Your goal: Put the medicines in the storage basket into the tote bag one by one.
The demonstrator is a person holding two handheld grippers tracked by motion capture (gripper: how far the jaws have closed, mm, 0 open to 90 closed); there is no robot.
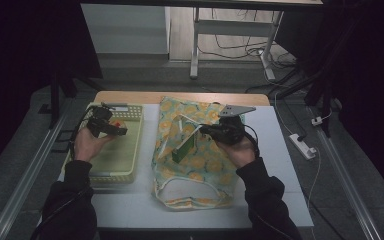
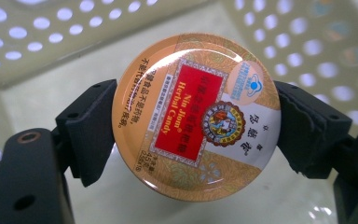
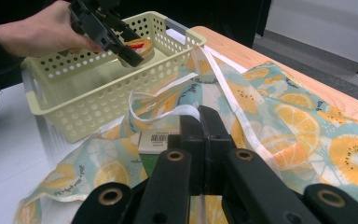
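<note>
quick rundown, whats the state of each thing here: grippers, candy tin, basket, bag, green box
left gripper: shut on the candy tin, held over the basket
candy tin: lid on, clamped by its rim between both pads
basket: upright on the table, floor looks bare
right gripper: shut on the bag's white handle strap
fruit-print bag: lying flat, mouth lifted open
green box: tilted in the bag's mouth, partly inside

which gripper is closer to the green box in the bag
Right. The right gripper sits shut on the bag's white strap, right beside the green box. The left gripper holds a candy tin over the yellow basket, farther off.
</note>
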